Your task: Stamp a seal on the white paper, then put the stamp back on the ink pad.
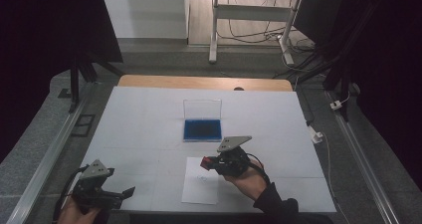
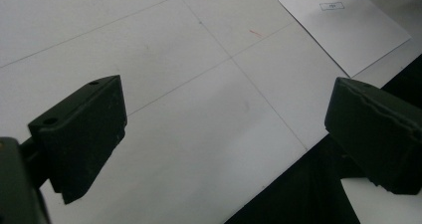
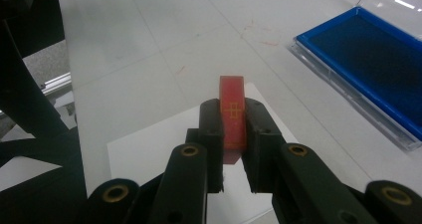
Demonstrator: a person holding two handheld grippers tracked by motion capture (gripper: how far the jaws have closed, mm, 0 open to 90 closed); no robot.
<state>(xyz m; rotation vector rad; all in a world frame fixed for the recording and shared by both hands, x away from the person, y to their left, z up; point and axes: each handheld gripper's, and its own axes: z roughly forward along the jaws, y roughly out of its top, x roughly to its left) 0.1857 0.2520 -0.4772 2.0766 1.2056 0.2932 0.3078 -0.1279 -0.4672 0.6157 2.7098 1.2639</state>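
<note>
- The left claw (image 1: 130, 190) sits at the near left corner of the white worktop (image 1: 144, 119), held in a hand (image 1: 74, 214); its jaws stand wide apart with nothing between them.
- The left gripper view looks past those jaws at bare worktop with faint ruled lines, the near edge, and a corner of a sheet of paper (image 2: 343, 25) bearing a small printed box.
- The right claw (image 1: 206, 163) hovers over the top edge of that sheet of paper (image 1: 200, 186), near the worktop's front centre, held by a hand (image 1: 249, 179) in a dark sleeve.
- Its jaws are clamped on a red block (image 3: 232, 112); the right gripper view shows a yellow cross-like mark on its face, which the high view is too small to show.
- Just beyond lies a blue ink pad (image 1: 202, 129) in a clear case, its lid (image 1: 202, 109) standing upright behind it, well apart from the paper.
- Nothing lies between the paper and the pad.
- Past the worktop's far wooden edge are a grey floor, white table legs (image 1: 214, 30) and loose cables.
</note>
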